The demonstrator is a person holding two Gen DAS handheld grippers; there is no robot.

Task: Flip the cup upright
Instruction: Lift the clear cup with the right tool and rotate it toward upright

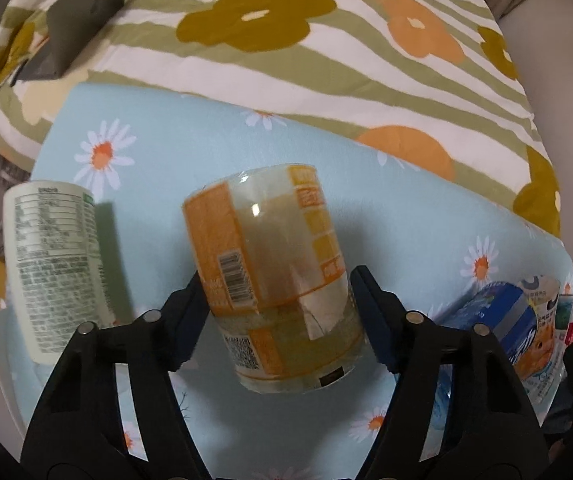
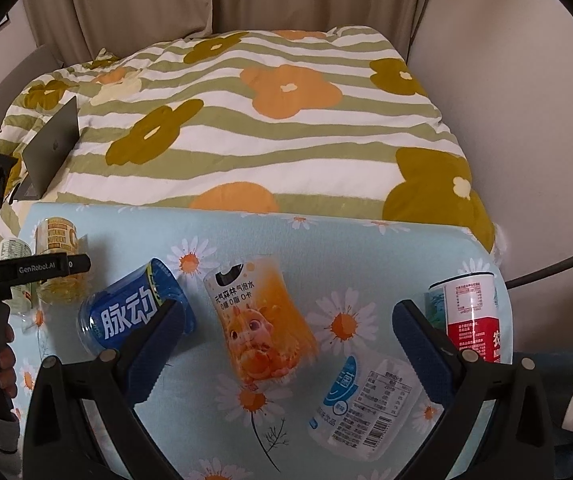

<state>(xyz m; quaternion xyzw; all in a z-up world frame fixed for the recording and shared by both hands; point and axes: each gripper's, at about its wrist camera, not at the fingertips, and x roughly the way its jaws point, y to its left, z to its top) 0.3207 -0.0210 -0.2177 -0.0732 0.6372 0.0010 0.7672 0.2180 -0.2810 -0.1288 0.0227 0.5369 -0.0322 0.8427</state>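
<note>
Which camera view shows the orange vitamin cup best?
The left wrist view: the orange vitamin cup fills the centre between the left gripper's fingers. In the right wrist view it is small, far left, partly behind that gripper.

Black tool (image 1: 274, 320) frames, dark-blue ribbed pads (image 2: 418, 336), silver screws.

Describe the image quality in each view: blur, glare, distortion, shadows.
Left wrist: fisheye bends the daisy cloth; the orange-labelled cup looks softly blurred with a small glare spot; the white cup casts a shadow rightward. Right wrist: sharper, evenly lit, edges curved.
</note>
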